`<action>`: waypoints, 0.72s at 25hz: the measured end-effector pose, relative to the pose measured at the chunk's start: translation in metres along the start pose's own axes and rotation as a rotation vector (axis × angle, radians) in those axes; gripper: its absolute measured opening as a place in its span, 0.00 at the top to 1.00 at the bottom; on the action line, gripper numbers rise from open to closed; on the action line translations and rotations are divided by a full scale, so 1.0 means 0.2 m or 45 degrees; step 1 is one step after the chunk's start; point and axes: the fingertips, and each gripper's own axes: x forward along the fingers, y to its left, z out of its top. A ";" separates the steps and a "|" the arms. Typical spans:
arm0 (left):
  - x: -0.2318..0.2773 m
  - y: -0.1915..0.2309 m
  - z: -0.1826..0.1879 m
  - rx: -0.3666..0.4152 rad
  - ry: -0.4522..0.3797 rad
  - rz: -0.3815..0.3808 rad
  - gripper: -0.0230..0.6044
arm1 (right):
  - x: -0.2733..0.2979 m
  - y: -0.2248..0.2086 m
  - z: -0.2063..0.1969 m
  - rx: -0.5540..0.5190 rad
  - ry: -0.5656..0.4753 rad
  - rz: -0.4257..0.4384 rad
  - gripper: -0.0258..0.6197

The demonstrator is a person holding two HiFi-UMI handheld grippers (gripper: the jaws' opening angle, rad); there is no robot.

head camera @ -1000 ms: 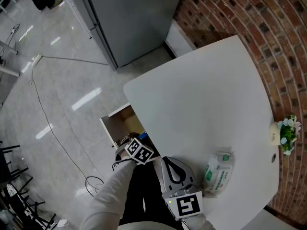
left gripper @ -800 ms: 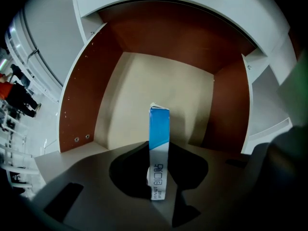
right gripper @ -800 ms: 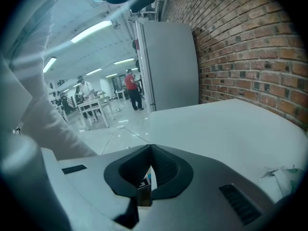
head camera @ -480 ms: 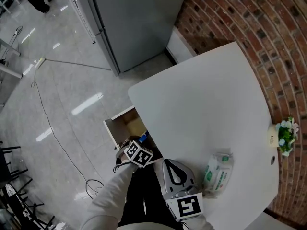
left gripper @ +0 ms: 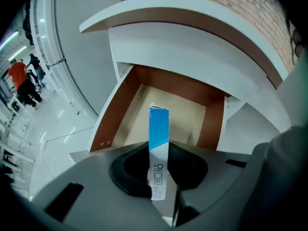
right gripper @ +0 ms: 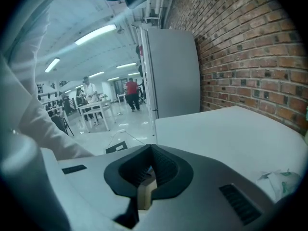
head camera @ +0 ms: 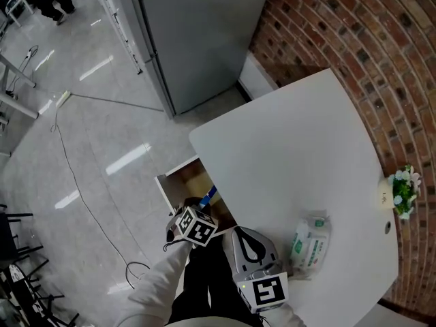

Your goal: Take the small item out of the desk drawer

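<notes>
The desk drawer [head camera: 178, 177] stands pulled open under the white desk [head camera: 293, 148]. My left gripper [head camera: 201, 205] hovers at the drawer's near end, shut on a slim blue and white box [head camera: 210, 194]. In the left gripper view the box [left gripper: 158, 138] stands upright between the pads of the left gripper [left gripper: 159, 170], above the drawer's bare tan bottom [left gripper: 163, 105]. My right gripper [head camera: 241, 231] rests over the desk's near edge, jaws together with nothing in them. The right gripper view shows the right gripper [right gripper: 150, 165] pointing across the desk top [right gripper: 226, 129].
A pack of wet wipes [head camera: 310, 245] lies on the desk to the right of my right gripper. A small pot of flowers [head camera: 405, 193] stands by the brick wall. A tall grey cabinet [head camera: 197, 26] stands beyond the desk. A cable [head camera: 75, 182] trails over the floor.
The blue and white box now sticks up more plainly above the drawer's near end in my left gripper. The right gripper has stayed put.
</notes>
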 end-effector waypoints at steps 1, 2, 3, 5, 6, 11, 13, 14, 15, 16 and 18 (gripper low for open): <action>-0.02 0.00 0.01 0.001 -0.013 0.003 0.83 | 0.00 0.01 0.01 -0.001 0.005 0.002 0.92; -0.04 0.00 0.02 0.002 -0.026 0.006 0.83 | -0.01 0.02 0.01 -0.003 0.008 0.002 0.92; -0.07 0.00 0.03 0.001 -0.040 0.009 0.83 | -0.01 0.02 0.02 -0.006 0.007 0.001 0.92; -0.12 0.00 0.05 -0.002 -0.066 0.016 0.83 | -0.03 0.03 0.02 -0.016 -0.007 -0.007 0.92; -0.15 0.00 0.05 -0.004 -0.079 0.020 0.83 | -0.04 0.03 0.03 -0.023 -0.025 -0.014 0.92; -0.30 0.02 0.09 -0.034 -0.153 0.041 0.83 | -0.07 0.04 0.05 -0.030 -0.077 -0.039 0.92; -0.36 0.02 0.10 -0.049 -0.179 0.047 0.83 | -0.07 0.05 0.06 -0.039 -0.090 -0.041 0.92; -0.38 0.02 0.10 -0.053 -0.192 0.050 0.83 | -0.07 0.06 0.06 -0.045 -0.093 -0.040 0.92; -0.41 0.03 0.10 -0.056 -0.203 0.054 0.83 | -0.08 0.08 0.07 -0.050 -0.100 -0.039 0.92; -0.44 0.03 0.10 -0.059 -0.214 0.059 0.83 | -0.08 0.08 0.07 -0.057 -0.112 -0.038 0.92; -0.49 0.03 0.11 -0.063 -0.236 0.067 0.83 | -0.09 0.10 0.08 -0.072 -0.132 -0.037 0.92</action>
